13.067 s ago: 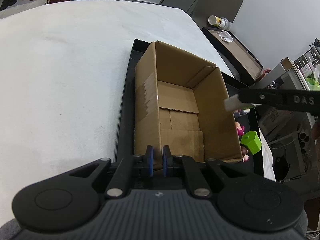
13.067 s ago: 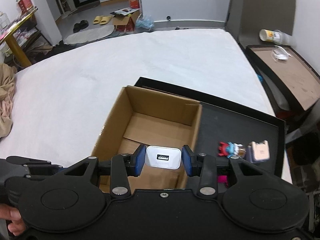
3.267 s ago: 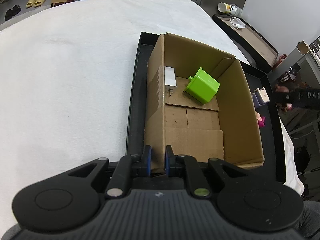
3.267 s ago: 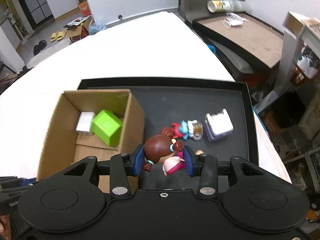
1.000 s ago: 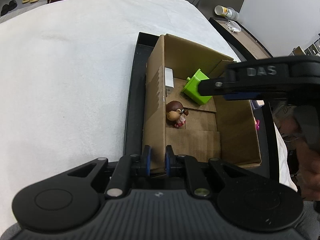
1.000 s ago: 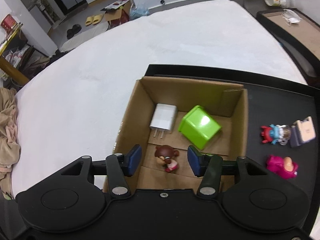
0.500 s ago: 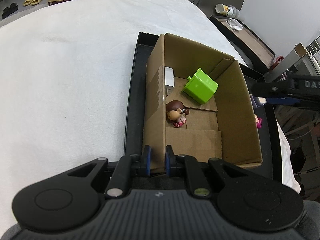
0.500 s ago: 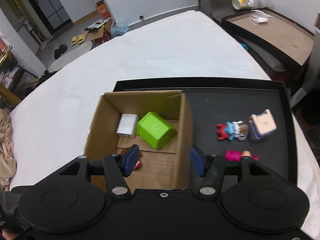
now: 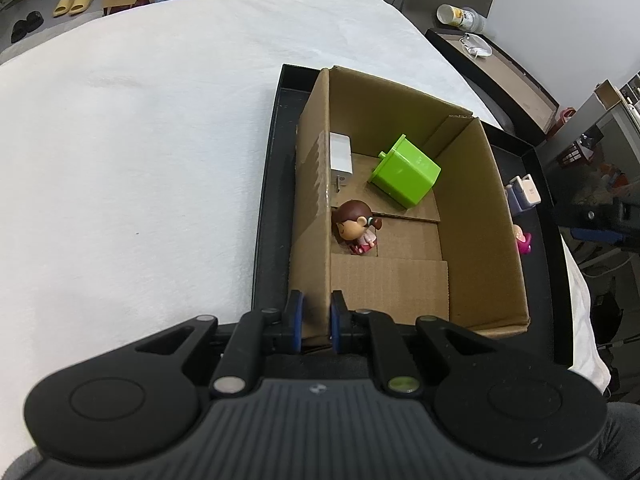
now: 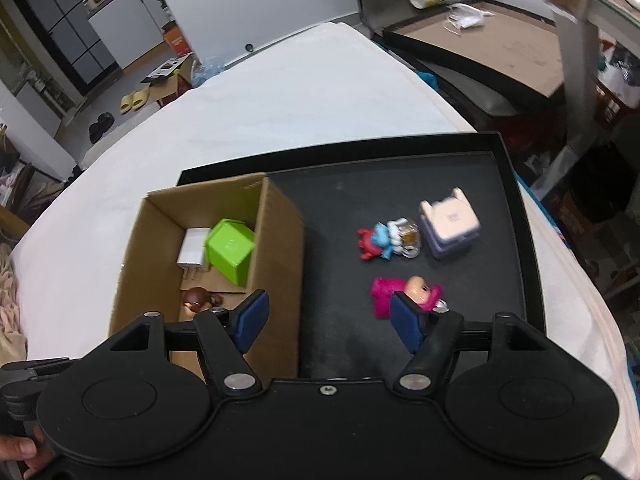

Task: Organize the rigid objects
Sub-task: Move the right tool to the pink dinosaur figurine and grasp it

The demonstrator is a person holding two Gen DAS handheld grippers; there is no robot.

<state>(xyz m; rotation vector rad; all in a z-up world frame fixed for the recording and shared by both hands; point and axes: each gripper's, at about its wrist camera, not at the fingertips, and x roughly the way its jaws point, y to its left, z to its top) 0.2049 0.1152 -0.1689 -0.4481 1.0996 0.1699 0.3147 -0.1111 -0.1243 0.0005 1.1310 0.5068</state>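
Observation:
A cardboard box (image 9: 472, 208) (image 10: 276, 248) stands on a black tray (image 10: 400, 176) (image 9: 266, 208). Inside lie a white charger (image 9: 340, 154) (image 10: 192, 248), a green cube (image 9: 406, 172) (image 10: 230, 250) and a brown-haired doll (image 9: 356, 226) (image 10: 198, 298). My left gripper (image 9: 316, 320) is shut on the box's near left wall. My right gripper (image 10: 328, 320) hovers over the tray just right of the box, its jaws opening with nothing between them. On the tray lie a pink figure (image 10: 404, 290) (image 9: 522, 240), a red-and-blue figure (image 10: 386, 238) and a lilac-and-white block (image 10: 450, 218) (image 9: 522, 194).
The tray rests on a white-covered surface (image 9: 140, 160). Beyond its right edge stand a dark low table (image 10: 480, 48) with a cup on it and shelving. A hand (image 10: 20, 450) shows at the lower left of the right wrist view.
My right gripper has swung from above the box to the right, over the open tray, and its jaws have widened. The doll stays in the box. The left gripper keeps its grip.

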